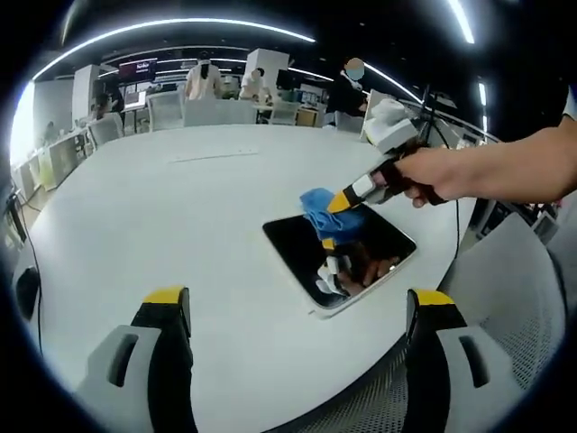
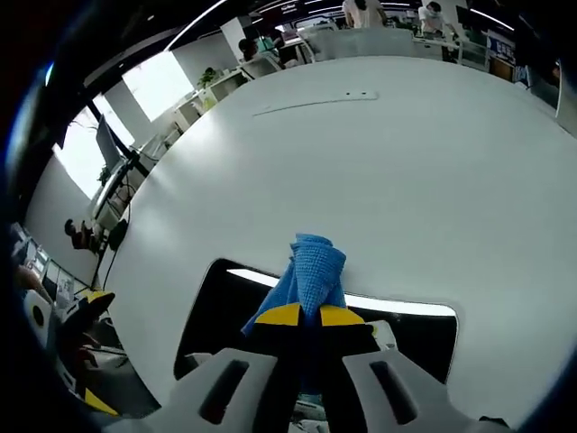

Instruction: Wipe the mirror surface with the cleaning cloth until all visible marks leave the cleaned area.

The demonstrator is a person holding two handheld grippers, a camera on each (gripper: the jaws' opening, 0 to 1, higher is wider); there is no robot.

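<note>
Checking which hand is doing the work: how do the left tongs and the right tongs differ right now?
The right tongs are shut on the blue cloth, while the left tongs stand open and hold nothing. The right tongs press the cloth onto the mirror; the left tongs hang back over the white table, apart from the mirror. Both have yellow tips.

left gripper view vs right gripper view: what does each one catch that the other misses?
Left gripper view alone: the person's hand gripping the right gripper's handle, the left gripper open and idle above the table edge, and a mesh chair back.

Right gripper view alone: ceiling lights reflected as a bright strip across the mirror.

Shared: the right gripper shut on the blue cleaning cloth, pressing it onto the mirror lying flat on the white table, with office desks behind.
</note>
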